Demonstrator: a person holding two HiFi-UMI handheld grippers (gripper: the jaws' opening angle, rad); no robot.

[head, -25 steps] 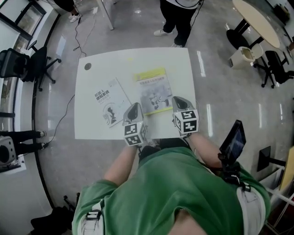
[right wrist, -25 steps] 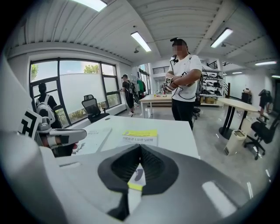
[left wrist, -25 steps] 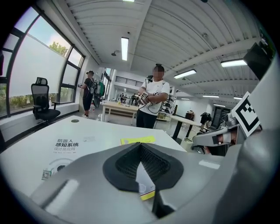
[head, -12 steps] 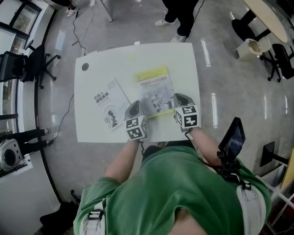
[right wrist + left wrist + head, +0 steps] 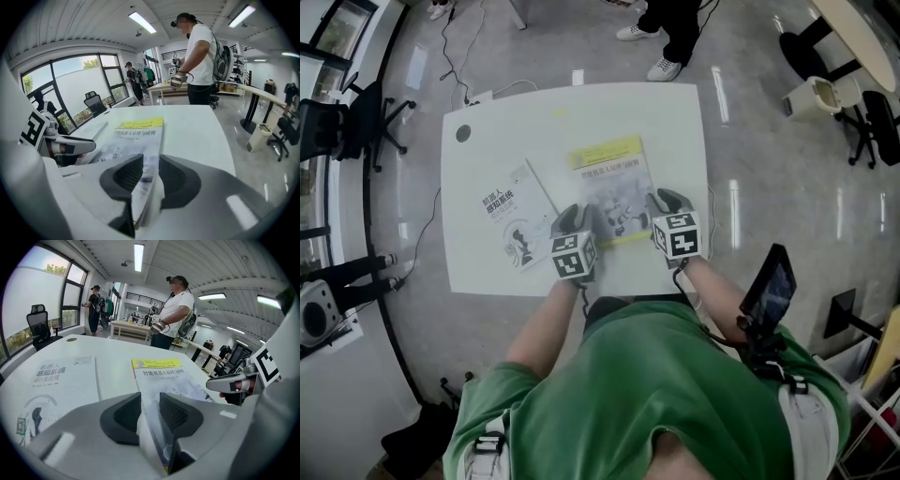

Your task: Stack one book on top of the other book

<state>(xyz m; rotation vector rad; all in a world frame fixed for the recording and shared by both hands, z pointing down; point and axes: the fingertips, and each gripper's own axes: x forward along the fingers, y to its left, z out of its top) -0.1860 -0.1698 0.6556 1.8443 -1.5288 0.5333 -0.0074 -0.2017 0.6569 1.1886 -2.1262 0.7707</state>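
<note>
Two books lie on the white table: a yellow-banded book in the middle and a white book to its left. My left gripper is at the yellow-banded book's near left corner, my right gripper at its near right corner. In the left gripper view the left gripper straddles that book. Its jaws have just been opening, and the pads stand off the book's edge. The right gripper likewise has the book edge between jaws that have just been opening.
A dark round grommet sits in the table's far left corner. A person stands beyond the far edge. Office chairs are at the left and a pale bin at the right. A black device hangs by my right side.
Both grippers have come down and forward onto the near corners of the yellow-banded book. Neither book has moved.
</note>
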